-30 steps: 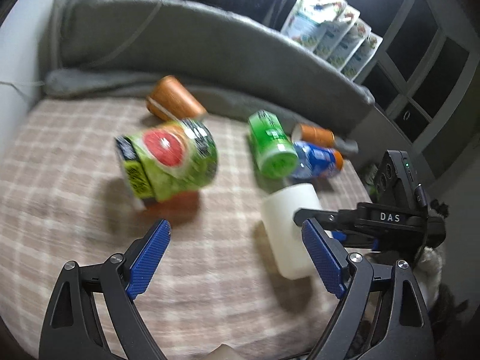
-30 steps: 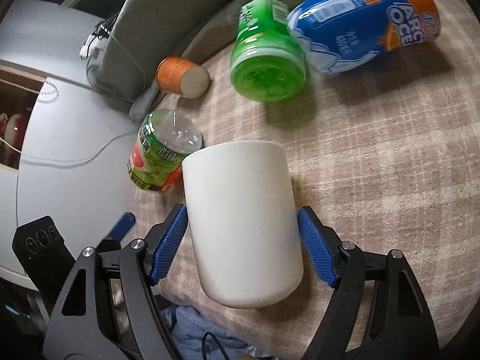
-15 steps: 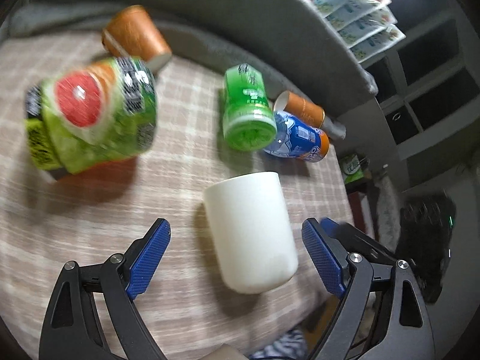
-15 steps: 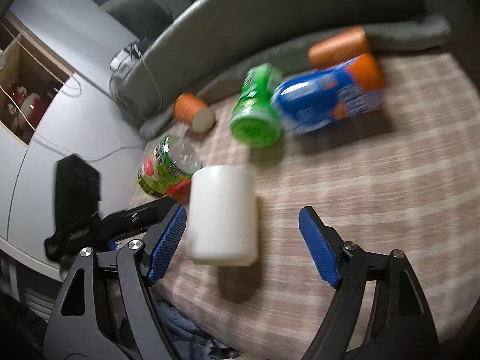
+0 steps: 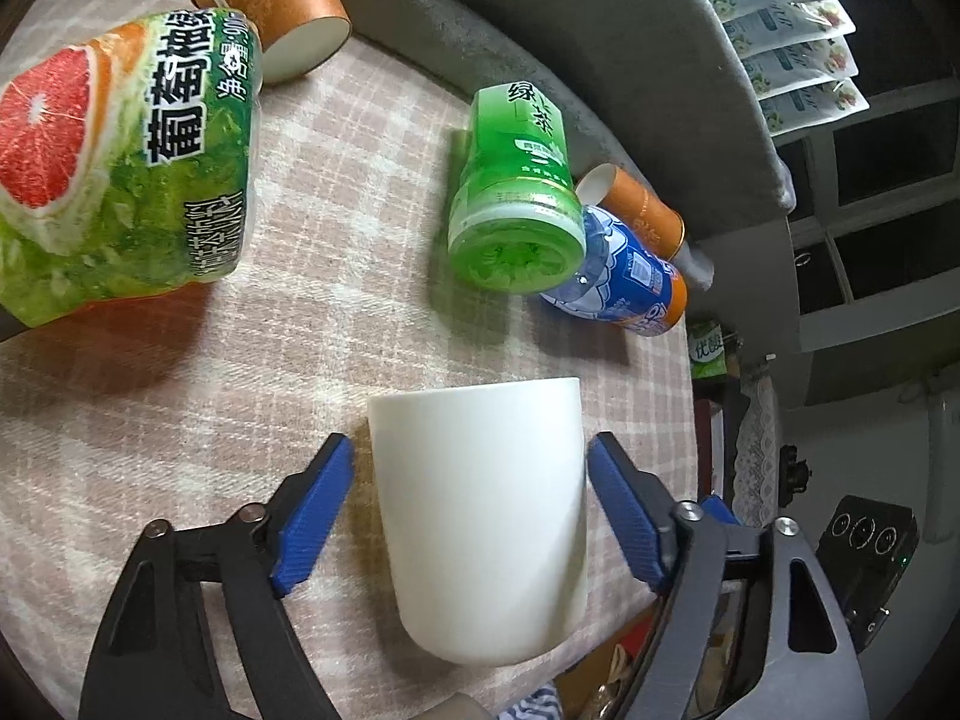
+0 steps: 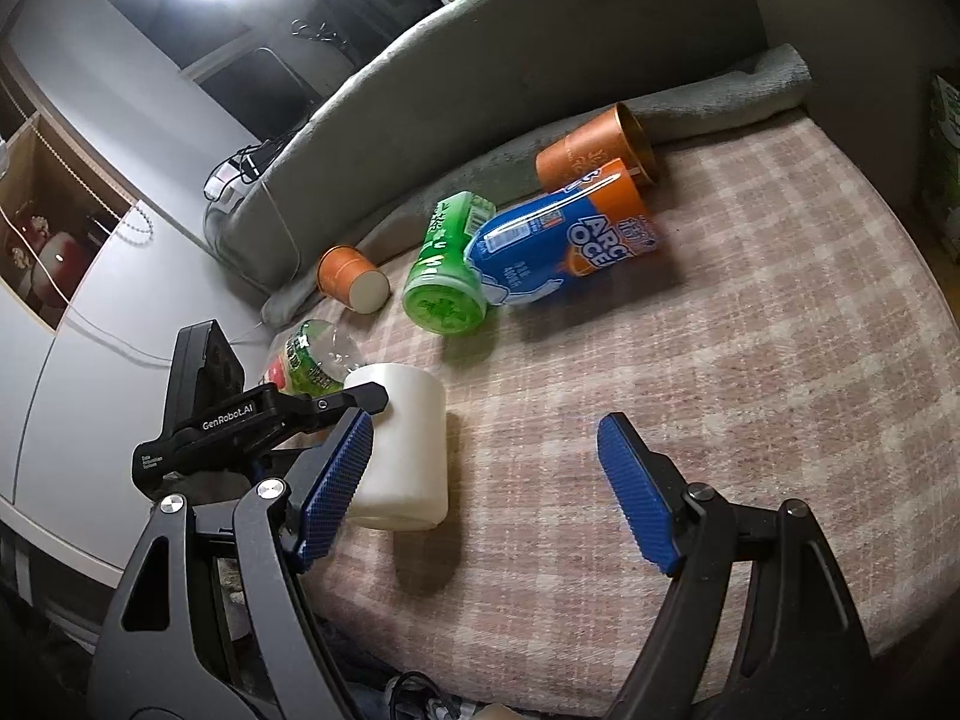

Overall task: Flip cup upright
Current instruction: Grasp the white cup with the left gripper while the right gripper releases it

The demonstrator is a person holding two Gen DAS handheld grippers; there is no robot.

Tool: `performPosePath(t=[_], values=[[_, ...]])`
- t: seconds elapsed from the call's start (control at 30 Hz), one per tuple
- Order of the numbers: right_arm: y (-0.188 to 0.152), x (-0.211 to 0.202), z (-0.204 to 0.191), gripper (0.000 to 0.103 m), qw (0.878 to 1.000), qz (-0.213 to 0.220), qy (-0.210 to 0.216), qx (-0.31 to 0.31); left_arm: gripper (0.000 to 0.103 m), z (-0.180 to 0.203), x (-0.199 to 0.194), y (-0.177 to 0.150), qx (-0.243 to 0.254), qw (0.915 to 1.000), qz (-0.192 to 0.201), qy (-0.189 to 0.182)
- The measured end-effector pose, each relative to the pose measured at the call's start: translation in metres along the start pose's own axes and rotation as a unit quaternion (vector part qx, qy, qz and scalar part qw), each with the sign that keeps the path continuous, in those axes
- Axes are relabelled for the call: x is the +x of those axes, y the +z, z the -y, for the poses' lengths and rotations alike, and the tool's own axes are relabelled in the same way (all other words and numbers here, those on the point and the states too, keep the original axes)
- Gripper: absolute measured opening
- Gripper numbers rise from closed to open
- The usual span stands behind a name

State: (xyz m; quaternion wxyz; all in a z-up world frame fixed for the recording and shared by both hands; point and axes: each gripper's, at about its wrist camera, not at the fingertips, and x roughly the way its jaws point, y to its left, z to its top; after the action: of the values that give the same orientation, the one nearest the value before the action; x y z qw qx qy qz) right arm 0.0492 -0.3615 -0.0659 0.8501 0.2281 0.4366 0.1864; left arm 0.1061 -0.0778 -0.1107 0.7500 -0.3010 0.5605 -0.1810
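A plain white cup (image 5: 486, 516) stands mouth-down on the checked cloth near the table's front edge. My left gripper (image 5: 468, 504) is open with its blue fingers on either side of the cup, small gaps showing on both sides. In the right wrist view the cup (image 6: 408, 450) sits at the left, with the left gripper's finger reaching over it. My right gripper (image 6: 486, 486) is open and empty, drawn back to the right of the cup.
Lying on the cloth are a grapefruit-label bottle (image 5: 120, 168), a green tea bottle (image 5: 516, 192), a blue bottle (image 5: 630, 282) and two orange paper cups (image 5: 270, 0) (image 5: 636, 210). A grey padded backrest (image 6: 540, 60) curves behind. The table edge is close behind the cup.
The right gripper let go of the cup and pulled back to the right. The left gripper swung in and now straddles the cup.
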Motion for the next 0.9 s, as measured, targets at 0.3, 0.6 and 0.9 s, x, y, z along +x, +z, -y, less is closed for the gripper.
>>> performPosePath(t=[0.3, 0.6, 0.9], values=[[0.000, -0.001, 0.007, 0.080, 1.000, 0.006, -0.011, 0.015, 0.074, 0.002, 0.002, 0.000, 0.009, 1.0000, 0.000, -0.002], [0.000, 0.001, 0.009, 0.080, 1.000, 0.006, -0.013, 0.017, 0.074, 0.031, -0.018, -0.016, 0.090, 0.9932, 0.068, 0.029], [-0.001, 0.003, 0.010, 0.080, 1.000, 0.007, -0.014, 0.018, 0.072, 0.057, -0.025, -0.030, 0.178, 0.9726, 0.130, 0.073]])
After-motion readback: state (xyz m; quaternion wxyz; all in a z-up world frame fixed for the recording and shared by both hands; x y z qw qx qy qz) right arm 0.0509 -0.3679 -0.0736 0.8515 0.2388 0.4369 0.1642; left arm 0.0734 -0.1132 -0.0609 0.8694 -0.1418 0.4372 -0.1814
